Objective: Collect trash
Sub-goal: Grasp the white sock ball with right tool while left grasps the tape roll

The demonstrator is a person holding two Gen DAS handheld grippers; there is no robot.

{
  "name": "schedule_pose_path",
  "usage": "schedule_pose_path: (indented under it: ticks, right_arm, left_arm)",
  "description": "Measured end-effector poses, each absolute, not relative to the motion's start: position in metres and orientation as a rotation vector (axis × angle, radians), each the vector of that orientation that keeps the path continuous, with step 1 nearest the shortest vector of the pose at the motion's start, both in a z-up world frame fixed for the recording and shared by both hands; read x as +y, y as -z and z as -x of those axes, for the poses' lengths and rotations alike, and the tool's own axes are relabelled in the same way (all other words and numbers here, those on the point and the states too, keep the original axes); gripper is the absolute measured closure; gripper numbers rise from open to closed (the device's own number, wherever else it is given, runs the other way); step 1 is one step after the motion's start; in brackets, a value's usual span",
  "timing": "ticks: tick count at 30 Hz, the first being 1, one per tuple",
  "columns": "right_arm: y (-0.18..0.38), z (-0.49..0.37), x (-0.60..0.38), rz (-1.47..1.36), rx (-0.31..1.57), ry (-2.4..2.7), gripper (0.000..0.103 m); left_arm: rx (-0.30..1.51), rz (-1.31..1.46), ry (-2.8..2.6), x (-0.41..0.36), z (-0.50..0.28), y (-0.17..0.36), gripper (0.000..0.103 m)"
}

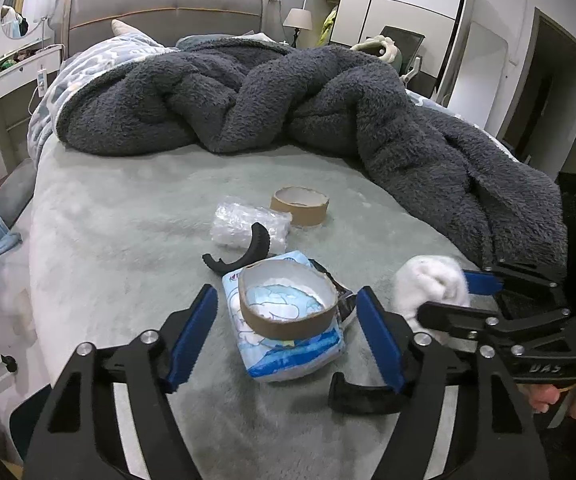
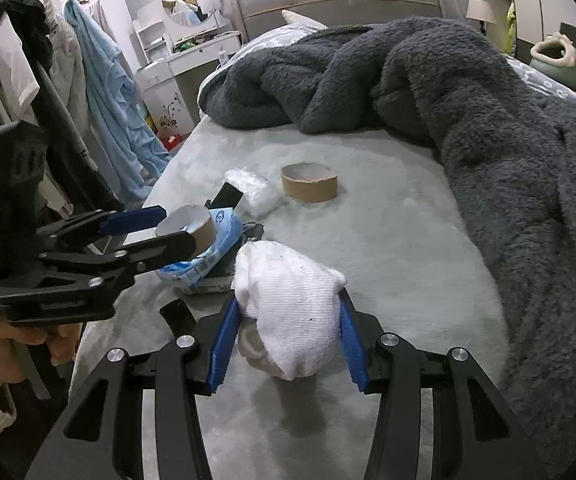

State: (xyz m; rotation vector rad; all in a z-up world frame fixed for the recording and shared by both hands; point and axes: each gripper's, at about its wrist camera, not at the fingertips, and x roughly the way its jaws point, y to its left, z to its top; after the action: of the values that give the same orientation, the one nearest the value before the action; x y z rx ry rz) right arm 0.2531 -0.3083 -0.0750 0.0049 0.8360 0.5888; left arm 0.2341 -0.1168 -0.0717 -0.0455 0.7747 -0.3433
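A brown cardboard tape ring [image 1: 288,312] rests on a blue and white tissue pack [image 1: 288,352] on the bed. My left gripper [image 1: 285,336] stands open, its blue pads [image 1: 191,336] on either side of the ring with a gap at each side. From the right wrist view the left gripper [image 2: 177,226] also flanks that ring [image 2: 199,232]. My right gripper [image 2: 288,340] is shut on a balled white sock [image 2: 288,312], lifted just above the sheet; the sock [image 1: 432,288] shows at right in the left wrist view.
A second cardboard ring [image 1: 300,206], a crumpled clear plastic wrap [image 1: 243,224] and two black curved pieces [image 1: 243,252] lie on the pale green sheet [image 1: 127,240]. A bulky dark grey blanket [image 1: 328,100] covers the far and right side. Clothes [image 2: 103,92] hang left of the bed.
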Motion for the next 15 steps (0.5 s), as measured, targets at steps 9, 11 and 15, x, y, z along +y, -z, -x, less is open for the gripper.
schedule_pose_path:
  ticks: [9, 11, 15]
  right_arm:
    - [0.066, -0.25, -0.316, -0.029, 0.824, -0.591, 0.055]
    - [0.063, -0.25, -0.316, -0.034, 0.822, -0.59, 0.055]
    - [0.056, -0.251, -0.312, -0.041, 0.816, -0.593, 0.055]
  left_arm:
    - [0.818, 0.05, 0.322, -0.119, -0.243, 0.081, 0.047]
    - [0.818, 0.056, 0.32, -0.119, -0.244, 0.081, 0.048]
    - [0.805, 0.054, 0.32, -0.117, -0.239, 0.077, 0.049]
